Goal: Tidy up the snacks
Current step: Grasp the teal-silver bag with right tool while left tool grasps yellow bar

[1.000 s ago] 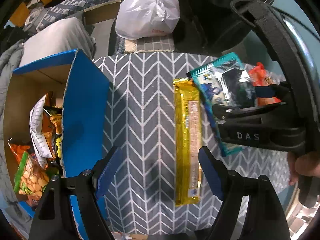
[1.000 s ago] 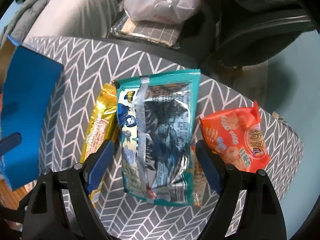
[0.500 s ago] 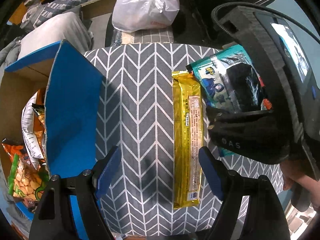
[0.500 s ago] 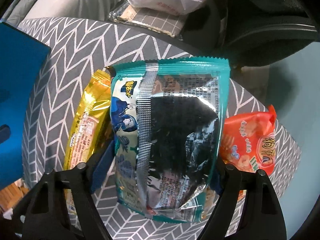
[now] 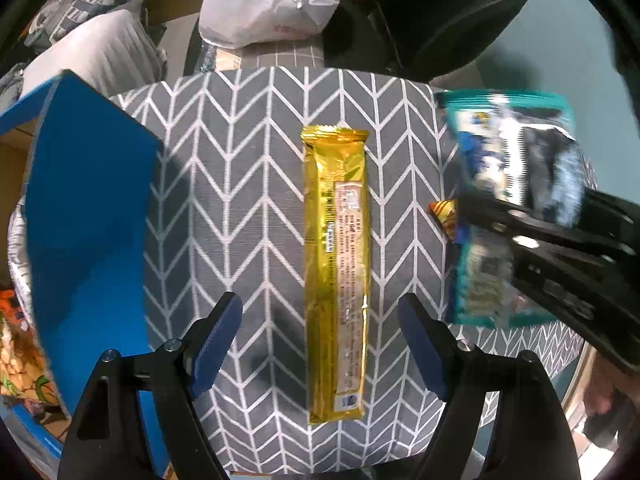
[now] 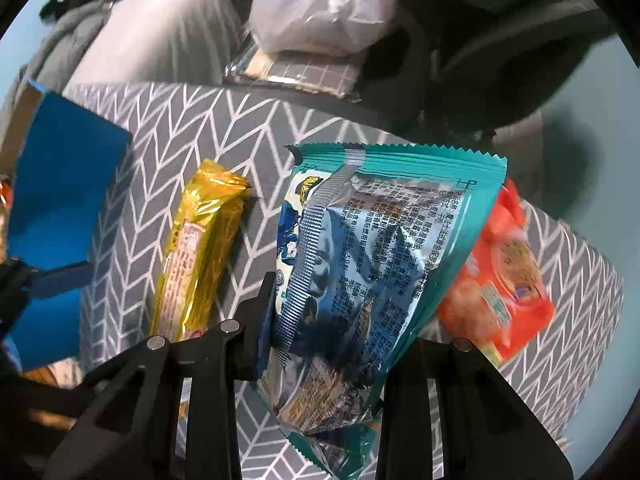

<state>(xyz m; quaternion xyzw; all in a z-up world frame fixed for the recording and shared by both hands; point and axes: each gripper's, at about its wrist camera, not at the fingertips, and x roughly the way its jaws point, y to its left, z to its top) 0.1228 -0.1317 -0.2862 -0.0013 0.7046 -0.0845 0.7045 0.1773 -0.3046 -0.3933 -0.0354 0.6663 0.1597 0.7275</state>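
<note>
Bare chevron cloth on the bench (image 5: 240,168) between the blue box flap (image 5: 88,216) and the gold wafer bar (image 5: 336,264): open lane there, flap walls off its left side. Left gripper (image 5: 320,344) fingers stand apart either side of the bar's lower half, cloth free under both. Right of the bar a narrow strip of cloth, then the teal snack bag (image 6: 372,280) pinched in the right gripper (image 6: 332,344) blocks passage. Orange snack pack (image 6: 504,272) fills the bench's right edge behind the bag. White plastic bag (image 5: 272,4) sits beyond the far edge.
</note>
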